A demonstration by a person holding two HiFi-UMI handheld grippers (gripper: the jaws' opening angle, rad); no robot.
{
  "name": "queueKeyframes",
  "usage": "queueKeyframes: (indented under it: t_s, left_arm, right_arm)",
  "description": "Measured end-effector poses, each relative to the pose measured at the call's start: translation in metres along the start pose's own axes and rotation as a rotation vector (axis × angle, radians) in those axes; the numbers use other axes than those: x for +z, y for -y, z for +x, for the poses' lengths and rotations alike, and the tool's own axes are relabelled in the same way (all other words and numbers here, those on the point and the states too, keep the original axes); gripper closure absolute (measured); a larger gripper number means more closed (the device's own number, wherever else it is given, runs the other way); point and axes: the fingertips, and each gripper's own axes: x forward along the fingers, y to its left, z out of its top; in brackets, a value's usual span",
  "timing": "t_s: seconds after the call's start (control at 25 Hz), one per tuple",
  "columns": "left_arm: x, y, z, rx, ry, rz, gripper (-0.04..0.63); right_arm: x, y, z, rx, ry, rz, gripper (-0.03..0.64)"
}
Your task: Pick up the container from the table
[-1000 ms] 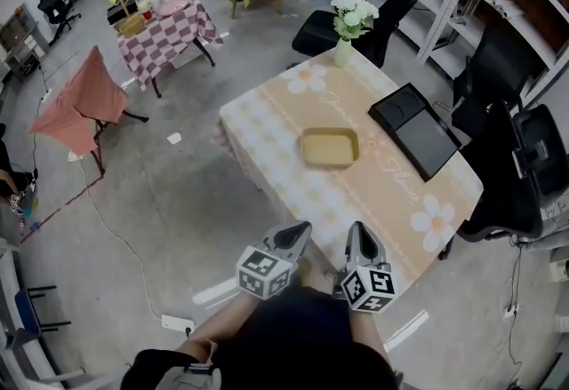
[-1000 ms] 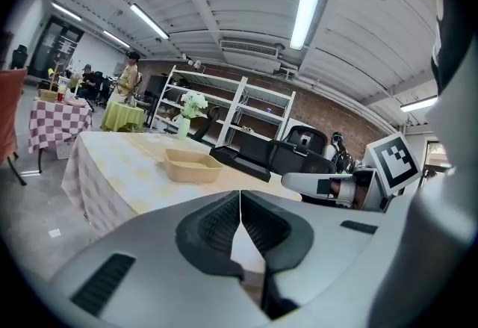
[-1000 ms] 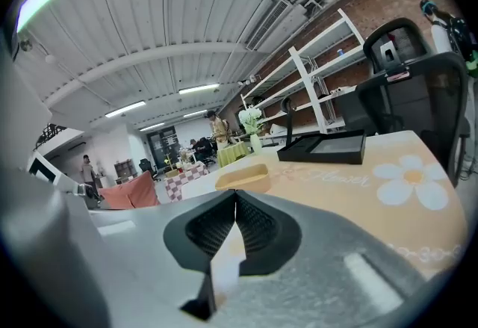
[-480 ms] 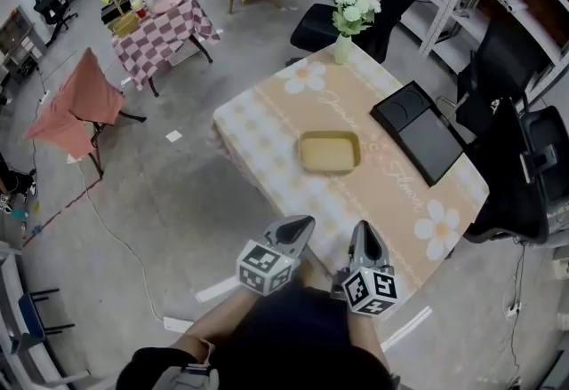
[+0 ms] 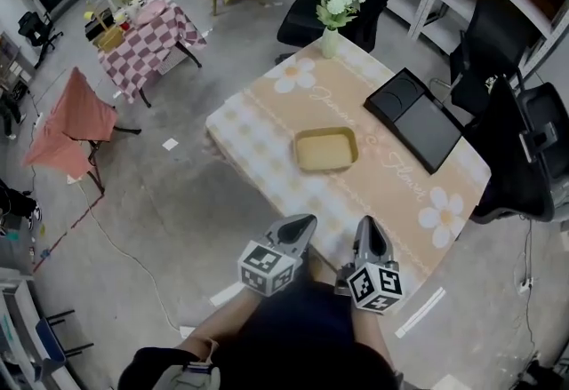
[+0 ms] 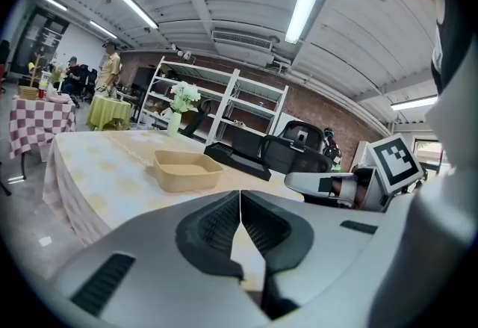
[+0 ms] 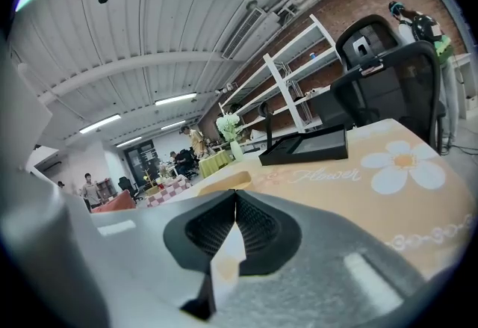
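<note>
Head view: one container (image 5: 326, 149), one table (image 5: 391, 179); left gripper (image 5: 306, 222), right gripper (image 5: 367, 225) clenched empty.

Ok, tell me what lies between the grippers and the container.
Only bare tablecloth: the head view shows nothing standing between the left gripper, the right gripper and the container.

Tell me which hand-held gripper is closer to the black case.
Right. The right hand-held gripper is at the table's near edge, below the black case; the left hand-held gripper is farther left.
</note>
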Motion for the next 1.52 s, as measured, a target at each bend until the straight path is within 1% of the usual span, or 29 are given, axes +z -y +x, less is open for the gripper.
queueKeyframes:
  t_s: [0.28,0.48,0.68,0.92,1.24,1.4,1.52]
  left_arm:
    - [0.024,-0.013,0.020,-0.083,-0.020,0.026,0.584]
    - [0.049,-0.033,0.030,-0.103,-0.026,0.034,0.584]
    - [0.066,-0.046,0.038,-0.120,-0.033,0.038,0.584]
    - [0.076,-0.056,0.048,-0.148,-0.034,0.041,0.584]
    - [0.098,-0.077,0.060,-0.157,-0.013,0.054,0.584]
    - [0.104,-0.090,0.067,-0.158,-0.018,0.061,0.584]
    - [0.106,-0.096,0.072,-0.169,-0.024,0.066,0.583]
  right_arm:
    - [0.015,0.003,0.021,-0.074,0.031,0.024,0.611]
    - [0.028,-0.001,0.041,-0.114,0.045,0.032,0.611]
    - [0.041,-0.003,0.055,-0.141,0.057,0.034,0.611]
    - [0.052,0.002,0.066,-0.171,0.063,0.016,0.611]
    - [0.064,0.010,0.085,-0.209,0.044,-0.004,0.609]
    - [0.067,0.013,0.098,-0.228,0.041,-0.008,0.606]
    - [0.068,0.012,0.106,-0.229,0.031,-0.019,0.581]
